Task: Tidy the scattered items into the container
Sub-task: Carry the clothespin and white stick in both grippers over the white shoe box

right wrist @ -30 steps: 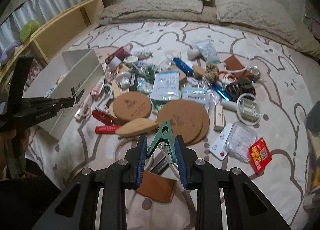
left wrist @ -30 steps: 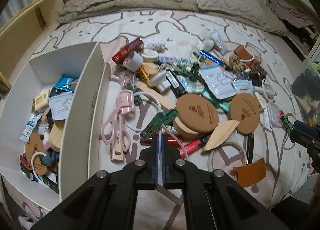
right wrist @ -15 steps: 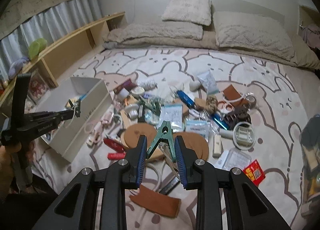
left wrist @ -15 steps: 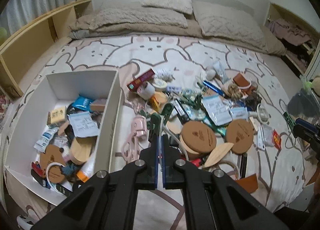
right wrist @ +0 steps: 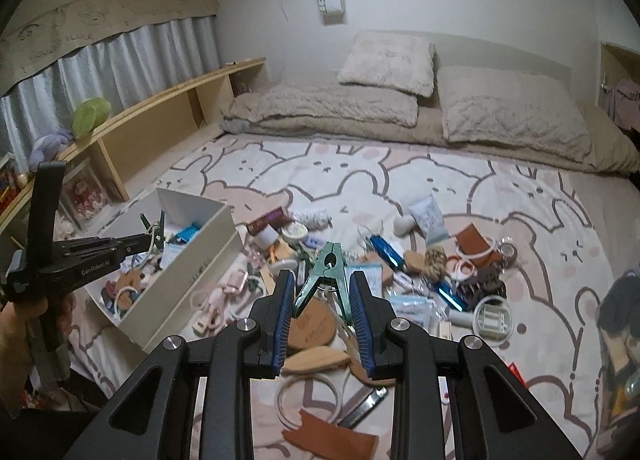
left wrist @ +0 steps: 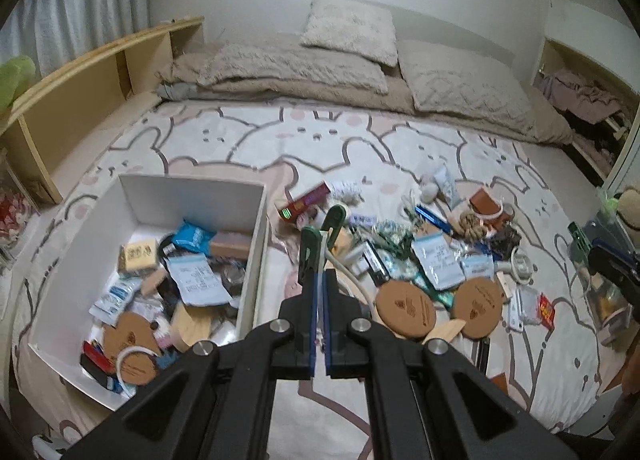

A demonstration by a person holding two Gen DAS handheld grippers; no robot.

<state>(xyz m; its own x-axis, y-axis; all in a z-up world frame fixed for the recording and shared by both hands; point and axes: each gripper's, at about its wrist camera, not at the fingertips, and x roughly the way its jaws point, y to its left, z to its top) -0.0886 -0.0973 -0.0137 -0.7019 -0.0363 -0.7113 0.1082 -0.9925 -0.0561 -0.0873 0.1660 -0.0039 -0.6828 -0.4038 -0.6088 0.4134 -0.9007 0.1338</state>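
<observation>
Box (left wrist: 256, 260) wall hides some contents

You have bare bedspread (left wrist: 320, 148) beyond the clutter (left wrist: 424, 260); the box (left wrist: 256, 260) is open on top, with its wall beside the pile.

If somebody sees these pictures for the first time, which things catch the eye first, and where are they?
First, the heap of small clutter in the middle of the bunny-print bedcover, with cork coasters at its near edge. Left of it stands the white box, already partly filled. Each gripper is shut on a green clip: the left gripper holds its clip beside the box, the right gripper holds its clip above the heap.
</observation>
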